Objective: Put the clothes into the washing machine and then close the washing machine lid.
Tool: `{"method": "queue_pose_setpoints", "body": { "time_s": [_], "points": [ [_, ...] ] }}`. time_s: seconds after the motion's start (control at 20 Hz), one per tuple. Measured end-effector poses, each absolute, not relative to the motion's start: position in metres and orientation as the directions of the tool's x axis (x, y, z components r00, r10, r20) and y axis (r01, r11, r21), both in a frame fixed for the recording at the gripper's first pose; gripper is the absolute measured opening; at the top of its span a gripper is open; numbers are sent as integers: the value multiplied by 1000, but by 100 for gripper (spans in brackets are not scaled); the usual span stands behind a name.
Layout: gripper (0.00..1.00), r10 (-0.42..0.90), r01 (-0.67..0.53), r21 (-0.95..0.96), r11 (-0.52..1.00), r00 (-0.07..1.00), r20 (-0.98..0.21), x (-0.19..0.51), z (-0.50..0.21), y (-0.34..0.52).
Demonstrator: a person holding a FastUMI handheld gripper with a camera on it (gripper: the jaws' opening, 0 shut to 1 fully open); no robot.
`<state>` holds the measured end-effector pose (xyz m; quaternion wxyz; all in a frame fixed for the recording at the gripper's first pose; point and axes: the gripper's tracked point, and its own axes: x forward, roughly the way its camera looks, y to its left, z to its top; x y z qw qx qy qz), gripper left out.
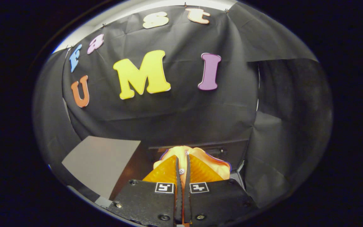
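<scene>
Risk first: could lose the garment (197, 159) on the way to the washing machine, judging by how thin a fold sits in the pinch; a quick swing or a snag on the rim would likely pull it free. Could also leave cloth draped over the opening, which would stop the lid from shutting.

Gripper (183, 171) with fingers (177, 170) nearly pressed together, only a thin gap left, pinching an orange garment with a white button and purple edging. Bunched at 12 o'clock from the fingertips, held up off the tabletop (101, 162), which lies at 10 o'clock. Dark box-like shape (232, 151) just beyond the cloth, possibly the washing machine; cannot tell for sure, nor whether its lid is up.
</scene>
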<state>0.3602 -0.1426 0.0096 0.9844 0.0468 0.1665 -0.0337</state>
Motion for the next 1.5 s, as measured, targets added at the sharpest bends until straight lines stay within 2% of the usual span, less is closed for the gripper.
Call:
{"method": "queue_pose_setpoints", "body": {
  "time_s": [0.55,1.05,1.3,1.5],
  "points": [
    [5,-96,115,7,993,860,-501,387,-115,-170],
    [6,-150,209,14,978,745,-651,403,-213,-201],
    [6,-155,247,36,968,707,-690,406,-243,-210],
    [6,-149,222,12,975,692,-706,407,-253,-206]
  ]
}}
